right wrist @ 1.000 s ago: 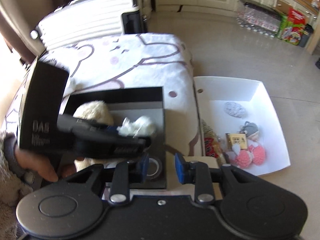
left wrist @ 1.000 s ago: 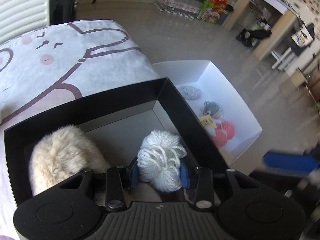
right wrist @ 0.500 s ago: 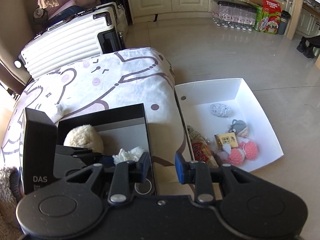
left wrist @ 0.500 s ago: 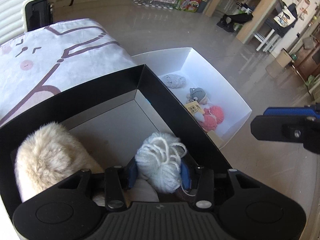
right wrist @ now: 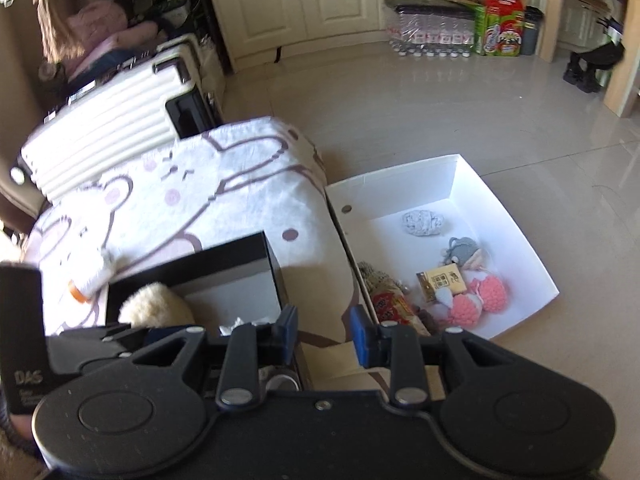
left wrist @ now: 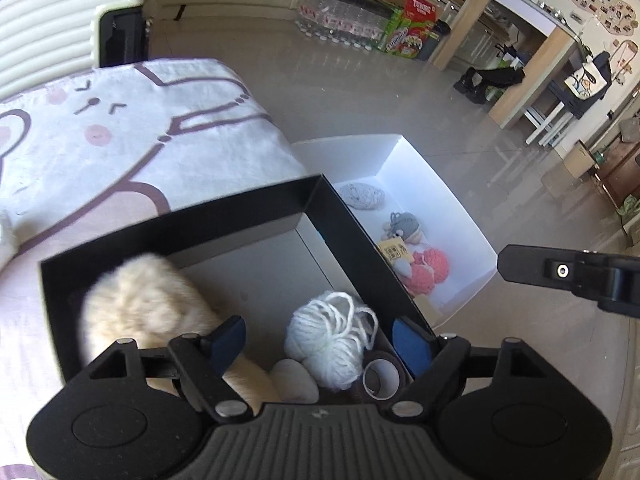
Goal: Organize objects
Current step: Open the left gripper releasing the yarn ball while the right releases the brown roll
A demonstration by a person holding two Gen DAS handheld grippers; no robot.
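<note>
While we look down along our left gripper [left wrist: 320, 340], its blue fingers [left wrist: 228, 338] have just been opening and now stand wide, touching nothing. Between them sits the white yarn ball [left wrist: 330, 340], released inside the black box [left wrist: 348, 236], near the box's 4 o'clock corner. A fluffy cream toy [left wrist: 148, 304] fills the box's 9 o'clock side, and a roll of tape [left wrist: 380, 378] lies just beside the yarn at 5 o'clock. The box rests on a bed with a bear-print cover [left wrist: 120, 140].

At 2 o'clock from the black box, a white box [left wrist: 460, 216] sits on the floor, holding a grey yarn bundle [left wrist: 362, 196], a small grey knitted figure [left wrist: 404, 226], a yellow tag [left wrist: 394, 250] and pink pom-poms [left wrist: 430, 268].

From the right wrist view, our right gripper [right wrist: 322, 334] hangs over the gap between the two boxes, its fingers close together with nothing between them.

Risks, as we judge them: loose yarn loops stand up from the ball, so a finger lifting away could snag a strand and drag the ball back out. The right-hand finger is close to the box wall, so a sideways pull could knock the box across the soft cover.
</note>
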